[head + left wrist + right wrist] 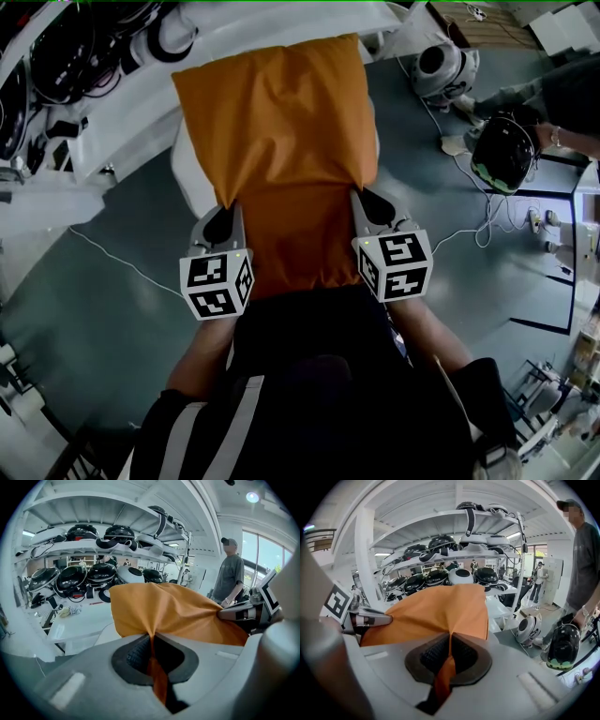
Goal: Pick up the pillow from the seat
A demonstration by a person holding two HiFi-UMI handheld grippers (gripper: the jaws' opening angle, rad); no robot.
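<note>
Closest to me, the left gripper [228,216] and the right gripper [368,204] each have their jaws pinched together on a fold of orange cloth at a near corner of the pillow [281,131]. Both gripper views show the fabric drawn tight into the pads. The pillow stretches away from me between them, its far end over the white seat [190,176]; I cannot tell whether that end rests on the seat or hangs free of it. As I judge it, the lift is the step in hand, and the grip looks to be on cover alone, not stuffing. So I would raise both hands together and level, at an even pace, holding the gap between them constant so the cloth neither slackens nor pulls out of one side. Beyond the seat, cables [487,223] and a white round device [441,67] lie on the grey floor [94,309]. Further off are a rack of helmets [93,576] and a standing person [230,573], so I would bring the pillow up and toward me, away from all that.
</note>
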